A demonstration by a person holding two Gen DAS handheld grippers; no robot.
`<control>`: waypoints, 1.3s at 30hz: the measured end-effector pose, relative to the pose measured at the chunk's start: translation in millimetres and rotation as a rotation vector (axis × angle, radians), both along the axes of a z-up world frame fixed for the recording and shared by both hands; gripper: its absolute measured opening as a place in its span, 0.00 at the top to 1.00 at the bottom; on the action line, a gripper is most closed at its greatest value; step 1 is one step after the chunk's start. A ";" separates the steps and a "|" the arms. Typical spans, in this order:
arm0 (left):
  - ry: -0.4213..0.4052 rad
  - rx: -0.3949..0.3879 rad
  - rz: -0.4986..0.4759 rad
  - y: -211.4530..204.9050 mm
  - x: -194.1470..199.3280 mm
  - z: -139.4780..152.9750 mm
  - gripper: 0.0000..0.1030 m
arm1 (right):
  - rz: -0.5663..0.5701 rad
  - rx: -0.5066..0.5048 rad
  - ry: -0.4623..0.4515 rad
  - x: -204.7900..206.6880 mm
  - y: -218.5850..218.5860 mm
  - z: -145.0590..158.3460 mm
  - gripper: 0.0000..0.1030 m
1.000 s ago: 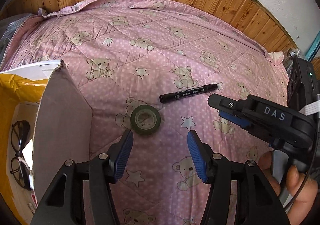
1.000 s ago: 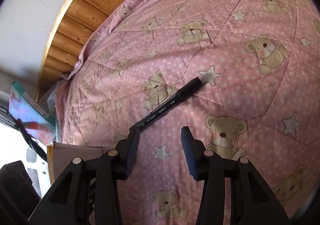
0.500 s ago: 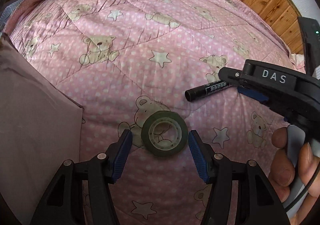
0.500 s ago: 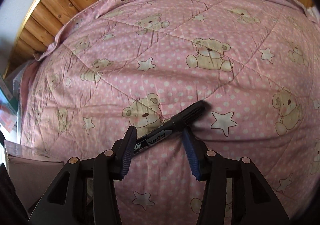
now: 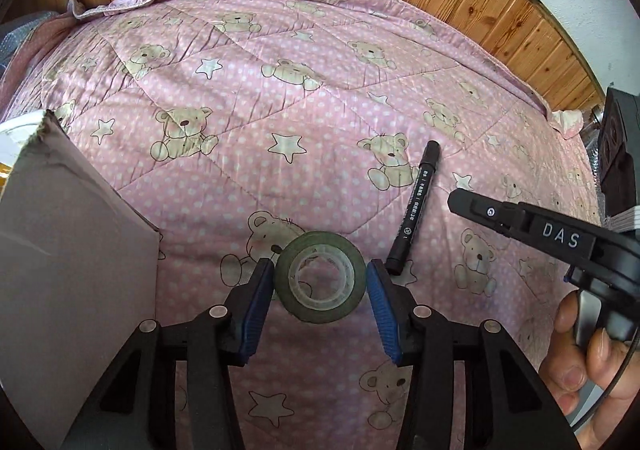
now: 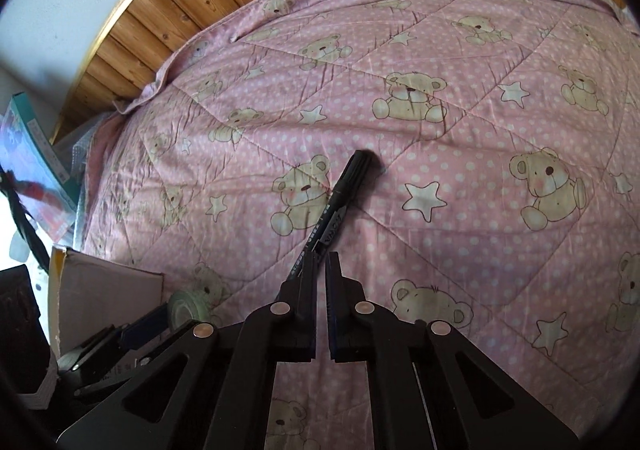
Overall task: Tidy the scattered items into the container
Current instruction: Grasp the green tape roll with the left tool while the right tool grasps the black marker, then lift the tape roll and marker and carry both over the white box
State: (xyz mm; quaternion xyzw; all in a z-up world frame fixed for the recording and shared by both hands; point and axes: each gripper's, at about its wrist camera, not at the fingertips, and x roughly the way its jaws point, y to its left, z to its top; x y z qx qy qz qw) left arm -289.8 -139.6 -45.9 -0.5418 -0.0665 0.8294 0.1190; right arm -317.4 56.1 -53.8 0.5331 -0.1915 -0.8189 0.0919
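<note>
Left wrist view: left gripper spread wide, straddling tape roll lying flat on pink quilt; pads just beside the roll's rim on both sides, contact not clear, not yet clamped. Cardboard box near left, flap up, well within reach. Marker just right of roll, pointing far; near end of it just beside the right pad.

Right wrist view: right gripper pinched narrow around marker near its lower end, most of the barrel sticking out toward far side. Tape roll and box visible at lower left.

Handling guess: roll light, stiff ring, smooth outer face, likely slippery; best squeezed across outer diameter, centred in pads. Marker light, rigid, round, prone to pivot when held off-centre near one end. Quilt soft, gives under pressure, so pressing down may sink or tilt items.
</note>
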 end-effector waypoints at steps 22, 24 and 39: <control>0.041 0.059 -0.006 -18.5 70.7 45.8 0.53 | 0.032 0.007 0.056 67.7 -11.3 22.7 0.87; 0.064 0.043 -0.016 -17.8 82.1 53.5 0.53 | 0.033 -0.021 0.049 87.0 -12.8 24.6 0.87; 0.195 -0.026 -0.069 -21.8 165.7 106.3 0.53 | 0.038 -0.100 0.053 207.4 -40.0 35.7 0.87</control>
